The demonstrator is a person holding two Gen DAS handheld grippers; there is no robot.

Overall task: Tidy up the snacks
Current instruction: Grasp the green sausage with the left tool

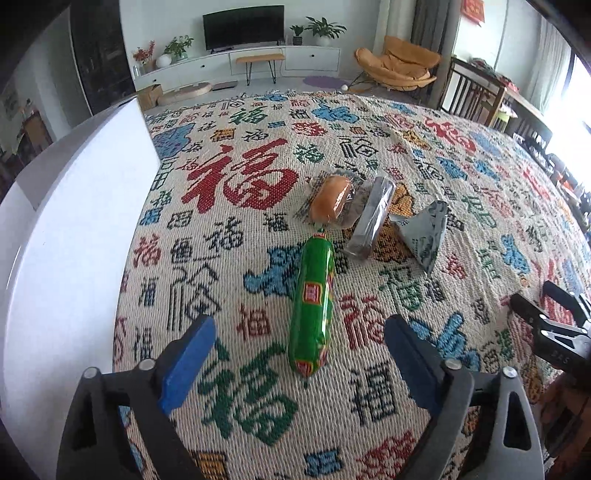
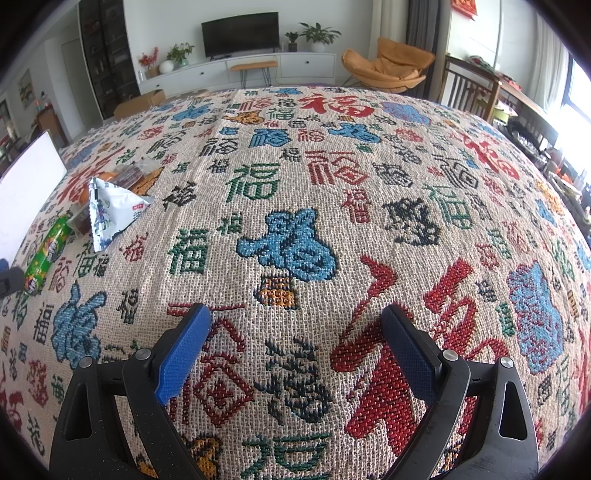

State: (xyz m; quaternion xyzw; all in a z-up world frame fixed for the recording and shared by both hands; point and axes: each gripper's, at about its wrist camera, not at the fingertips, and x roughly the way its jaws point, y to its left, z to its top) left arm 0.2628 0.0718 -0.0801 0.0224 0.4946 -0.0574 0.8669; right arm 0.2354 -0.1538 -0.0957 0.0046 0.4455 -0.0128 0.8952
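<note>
A: What covers the surface [image 2: 369, 229]?
B: A woven cloth of Chinese characters; television [image 2: 240, 33] behind.
A: The snacks?
B: Green sausage [image 1: 312, 306] lies between the left gripper [image 1: 299, 339]'s wide fingers; right gripper [image 2: 295, 332] wide, empty.

Patterned cloth [image 1: 369, 122] w/ sausage [image 1: 312, 306], bun [image 1: 330, 199], 2 packets.

I am working in a home living room: I am facing a television [image 2: 240, 32] on a low white cabinet [image 2: 236, 72], potted plants [image 2: 319, 35], an orange lounge chair [image 2: 388, 64], and a counter covered by a woven cloth [image 2: 332, 184].
</note>
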